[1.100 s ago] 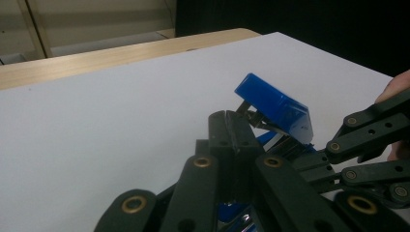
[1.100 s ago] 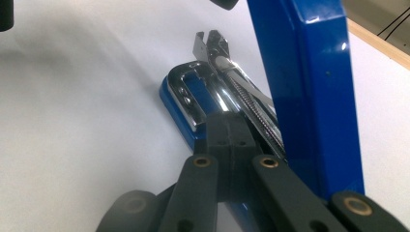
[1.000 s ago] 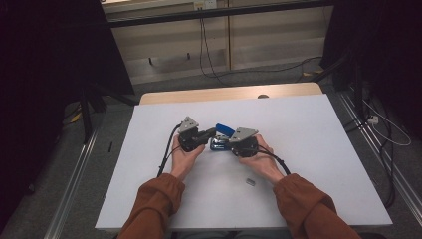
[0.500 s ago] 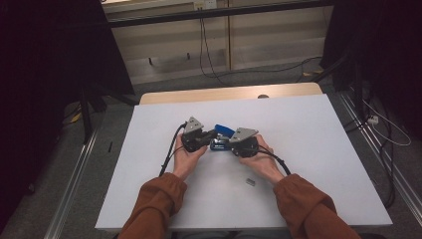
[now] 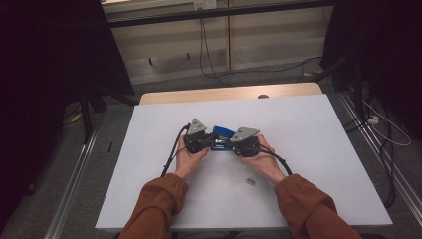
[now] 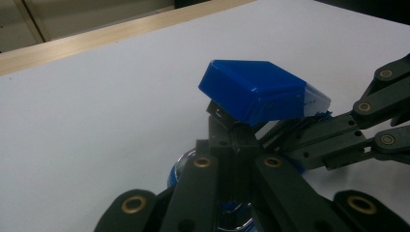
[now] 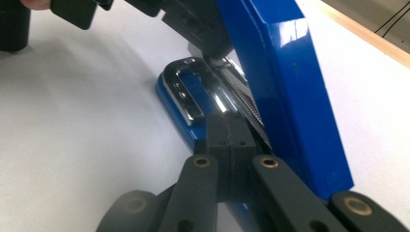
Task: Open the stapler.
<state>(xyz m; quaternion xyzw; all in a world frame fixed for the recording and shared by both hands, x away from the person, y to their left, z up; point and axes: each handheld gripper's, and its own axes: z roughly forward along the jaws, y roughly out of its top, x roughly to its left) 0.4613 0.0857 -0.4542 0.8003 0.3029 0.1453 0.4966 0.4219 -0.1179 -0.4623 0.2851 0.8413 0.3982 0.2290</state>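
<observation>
While both grippers meet at the middle of the white table (image 5: 308, 149), a blue stapler (image 5: 222, 135) sits between them with its lid tilted up and the metal staple rail bared. The left gripper (image 5: 205, 143) and right gripper (image 5: 234, 145) each have their 2 jaws pinched tight on the stapler's parts. This looks like the loading step; next probably comes picking up the small grey staple strip (image 5: 250, 182) lying near the right hand. No writing is readable.
</observation>
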